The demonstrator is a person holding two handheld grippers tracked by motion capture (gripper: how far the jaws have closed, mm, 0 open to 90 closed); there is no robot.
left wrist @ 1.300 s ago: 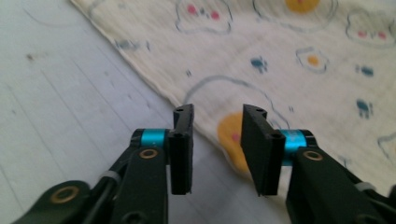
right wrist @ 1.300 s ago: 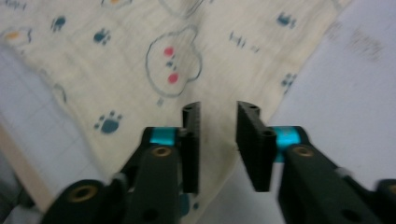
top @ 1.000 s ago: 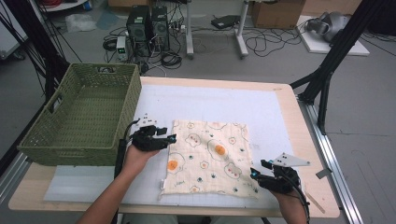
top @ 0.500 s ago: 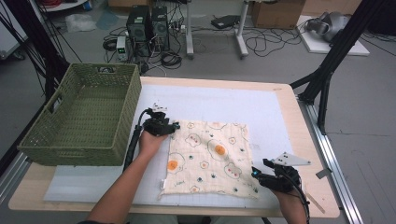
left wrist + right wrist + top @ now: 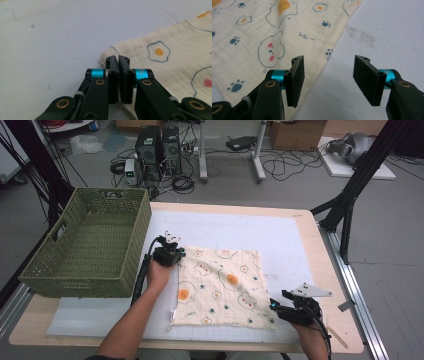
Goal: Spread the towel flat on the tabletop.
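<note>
- The left gripper [image 5: 169, 251] sits at the far left corner of the cloth [image 5: 222, 287], its tips on that corner.
- The basket [image 5: 87, 249] stands just left of the left gripper, on the table's [image 5: 305, 227] left edge.
- The cloth spreads flat on the mat [image 5: 260, 235], right of the left gripper and reaching to the right gripper [image 5: 295, 310].
- The right gripper rests at the cloth's near right corner; in the right gripper view the cloth's edge [image 5: 332, 53] runs between its two jaws, cloth to the left, bare mat [image 5: 392, 30] to the right.
- The mat lies on the table, stretching beyond both grippers.
- Behind the table, on the floor, stand computer towers [image 5: 159, 145] amid cables.
</note>
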